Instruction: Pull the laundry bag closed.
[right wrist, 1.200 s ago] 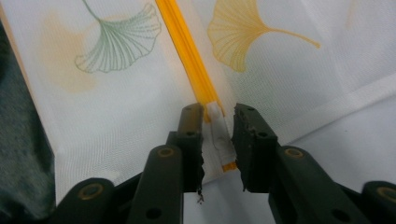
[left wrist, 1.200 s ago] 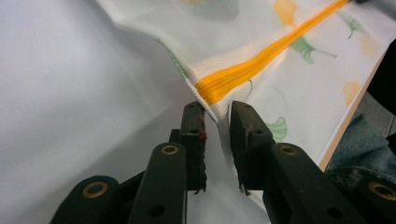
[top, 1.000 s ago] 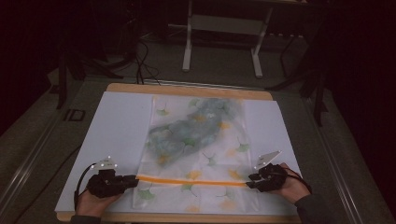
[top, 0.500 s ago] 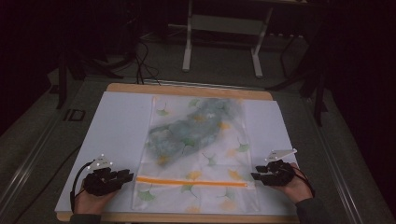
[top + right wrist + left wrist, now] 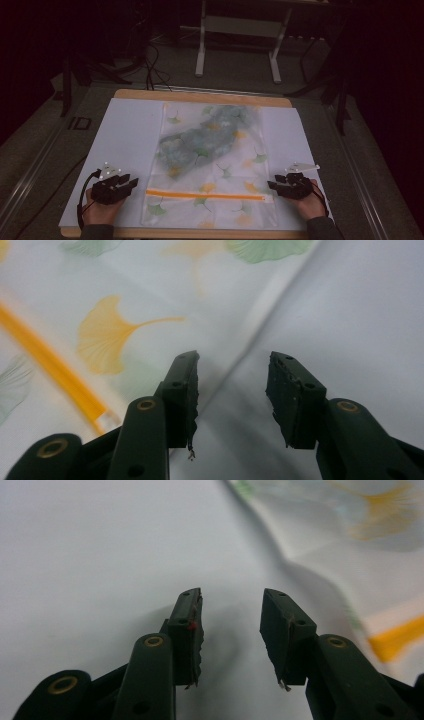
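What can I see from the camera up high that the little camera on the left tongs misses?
The high view alone takes in the whole clear bag with its leaf pattern, the bluish bundle inside it, both hands, the right tongs and the wooden table edge. The left gripper view alone gives a close look between the left tongs, whose jaws have just been opening and have nothing between them. Both show the white sheet, the bag's edge and its orange strip.

a wooden table (image 5: 200, 96) stands on a grey floor. a big white sheet (image 5: 125, 140) covers most of its top. on the sheet lies a flat see-through bag (image 5: 215, 165) with leaf pictures and an orange strip (image 5: 205, 195). something soft and grey-green sits inside the bag.
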### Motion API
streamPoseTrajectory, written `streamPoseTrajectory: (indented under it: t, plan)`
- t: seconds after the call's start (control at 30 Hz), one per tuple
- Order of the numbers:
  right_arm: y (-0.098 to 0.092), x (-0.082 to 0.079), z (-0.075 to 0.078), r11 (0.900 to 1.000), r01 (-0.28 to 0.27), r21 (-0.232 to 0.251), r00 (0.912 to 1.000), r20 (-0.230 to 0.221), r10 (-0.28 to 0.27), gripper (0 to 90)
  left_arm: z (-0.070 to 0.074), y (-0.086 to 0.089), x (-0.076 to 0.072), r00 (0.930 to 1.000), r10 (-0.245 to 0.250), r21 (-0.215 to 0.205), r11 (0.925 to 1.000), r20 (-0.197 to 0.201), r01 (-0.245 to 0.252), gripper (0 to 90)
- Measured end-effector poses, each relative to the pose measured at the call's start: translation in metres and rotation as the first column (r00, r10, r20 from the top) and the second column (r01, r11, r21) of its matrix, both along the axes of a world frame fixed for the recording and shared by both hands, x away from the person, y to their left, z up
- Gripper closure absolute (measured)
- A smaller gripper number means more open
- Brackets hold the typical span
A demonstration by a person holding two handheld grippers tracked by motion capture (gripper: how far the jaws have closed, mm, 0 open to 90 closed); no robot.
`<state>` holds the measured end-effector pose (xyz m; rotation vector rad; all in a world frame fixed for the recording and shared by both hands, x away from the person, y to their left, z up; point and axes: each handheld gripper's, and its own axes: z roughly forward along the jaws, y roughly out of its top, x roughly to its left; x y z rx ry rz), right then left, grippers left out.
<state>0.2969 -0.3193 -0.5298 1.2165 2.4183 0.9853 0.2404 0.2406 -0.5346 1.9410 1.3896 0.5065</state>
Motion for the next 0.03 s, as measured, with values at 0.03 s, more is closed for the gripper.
streamPoseTrajectory:
  t: [0.03]
  plan:
    - [-0.0008,-0.0006,-0.0015,1.000,0.015,0.012,0.9998,0.011,-0.016,54.3,-0.0003,0.0003,0.0005,0.9998,0.018,0.018,0.9997,0.008,-0.018,57.3]
